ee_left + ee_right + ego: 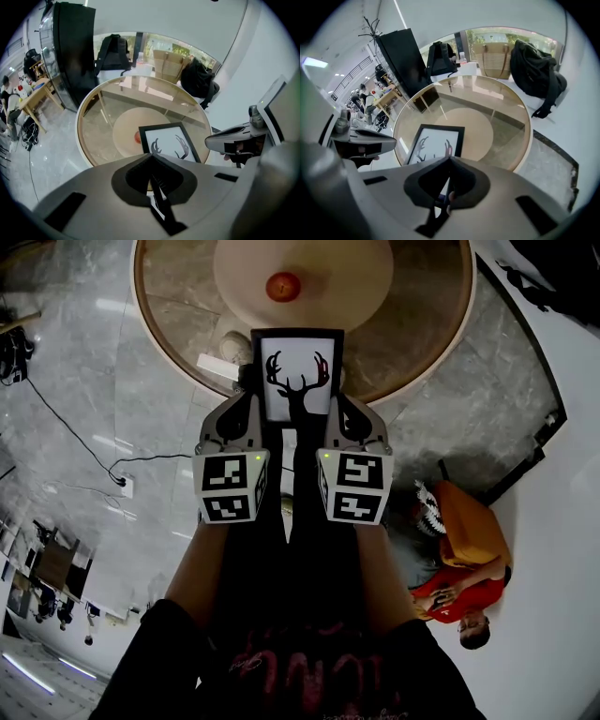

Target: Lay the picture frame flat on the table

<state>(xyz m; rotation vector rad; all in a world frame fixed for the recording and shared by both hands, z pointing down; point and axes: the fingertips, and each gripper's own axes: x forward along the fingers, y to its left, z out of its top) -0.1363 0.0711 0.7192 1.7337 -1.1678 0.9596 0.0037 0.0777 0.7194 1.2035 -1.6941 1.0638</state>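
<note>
Left gripper (251, 418) and right gripper (342, 418) fingers clamped on picture frame (298, 352) lower corners, over worktop (422, 324) edge. Lowering step; next: set flat, release.

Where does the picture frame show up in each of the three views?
Head view: picture frame upper centre, over the near edge of the round table.
Left gripper view: centre, slightly right.
Right gripper view: centre, slightly left.
Shared landmark: the round table.
</note>
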